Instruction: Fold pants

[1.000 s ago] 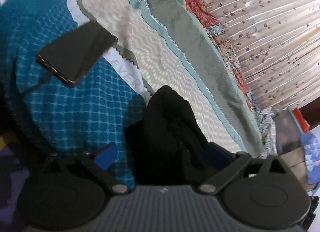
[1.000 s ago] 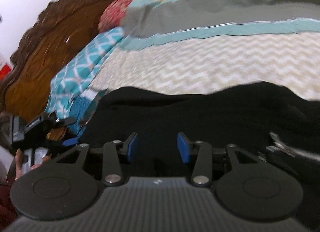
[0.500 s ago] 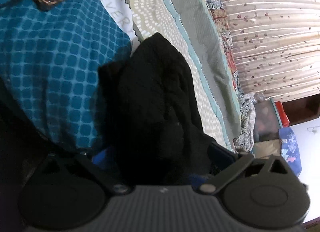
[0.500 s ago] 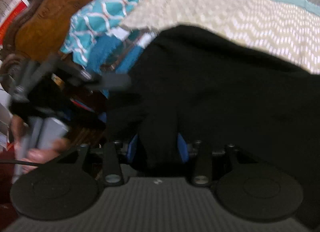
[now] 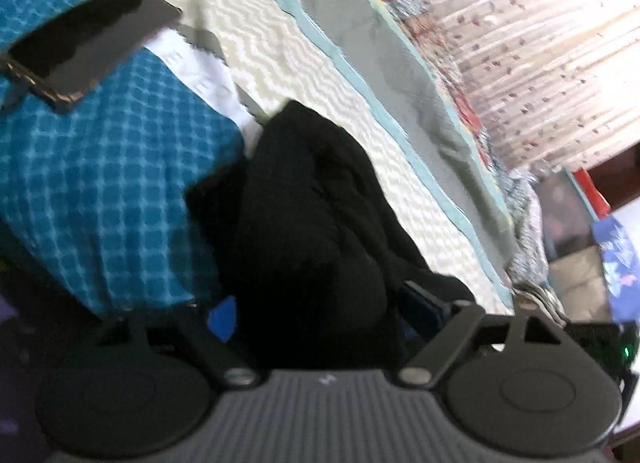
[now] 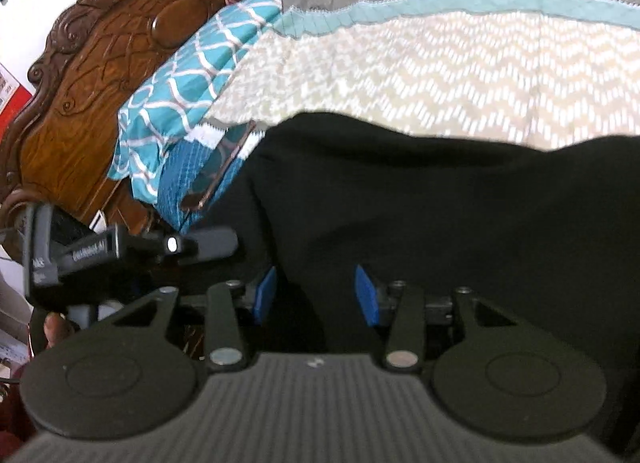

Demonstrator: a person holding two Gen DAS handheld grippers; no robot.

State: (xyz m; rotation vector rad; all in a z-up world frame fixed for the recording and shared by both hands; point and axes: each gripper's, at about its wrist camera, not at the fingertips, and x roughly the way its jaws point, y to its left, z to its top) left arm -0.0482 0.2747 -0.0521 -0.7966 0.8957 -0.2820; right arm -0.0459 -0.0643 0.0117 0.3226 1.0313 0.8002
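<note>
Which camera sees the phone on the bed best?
The left wrist view: the phone shows its whole dark face on the blue quilt. The right wrist view catches only its thin edge.

Our right gripper [image 6: 315, 295]: ribbed grey body, black round discs, silver pivot screws, blue pads [image 6: 366, 295]. Left gripper [image 5: 316, 315] the same.

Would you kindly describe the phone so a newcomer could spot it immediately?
Start at the carved wooden headboard and drop to the blue checked bedding beside it. The phone lies there, a flat, glossy black slab, unlike the soft, matte black pants nearby.
</note>
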